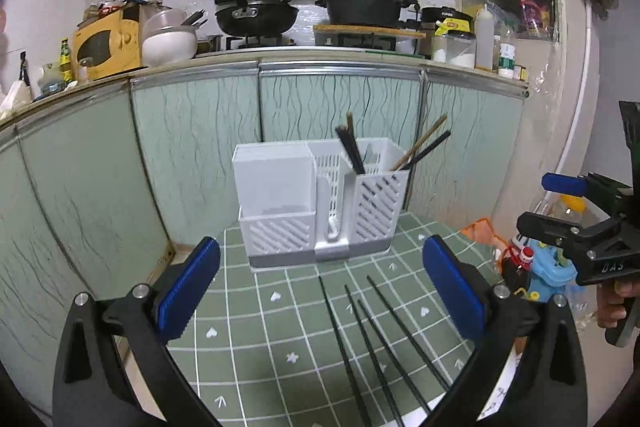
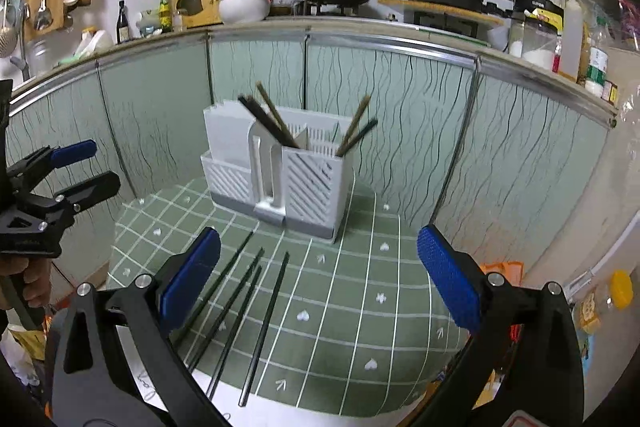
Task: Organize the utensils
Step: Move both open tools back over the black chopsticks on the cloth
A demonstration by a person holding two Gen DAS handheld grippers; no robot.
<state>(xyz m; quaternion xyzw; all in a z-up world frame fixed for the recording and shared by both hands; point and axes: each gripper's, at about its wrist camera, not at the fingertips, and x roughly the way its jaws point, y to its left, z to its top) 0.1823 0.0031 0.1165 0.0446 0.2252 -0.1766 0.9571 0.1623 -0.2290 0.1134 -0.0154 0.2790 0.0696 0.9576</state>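
Lying loose on the green checked tabletop point(image 1: 256, 307) are four black chopsticks point(image 1: 376, 351), side by side and roughly parallel, thin and dark along their whole length. In the left wrist view they run from between the left gripper point(image 1: 320, 287) fingers toward its right pad; in the right wrist view the same four point(image 2: 236, 311) lie just beside the right gripper point(image 2: 320, 279) on its left, one passing behind the left blue pad.

Ahead of both grippers stands one white utensil holder point(image 1: 316, 203) with slatted walls, a grey base and several compartments. Its right-hand compartments already hold upright chopsticks: about three leaning left, dark with one brownish, and two leaning right, one tan point(image 1: 424, 141) and one black point(image 1: 430, 147). The exact count in the left cluster is hard to read where the sticks overlap. The tall plain compartment on the holder's left shows nothing sticking out.

Both grippers are spread wide with nothing between their blue pads, hovering above the tabletop short of the holder. Each also shows at the edge of the other's view, spread apart there too, with a hand point(image 1: 616, 303) on the right one's grip.
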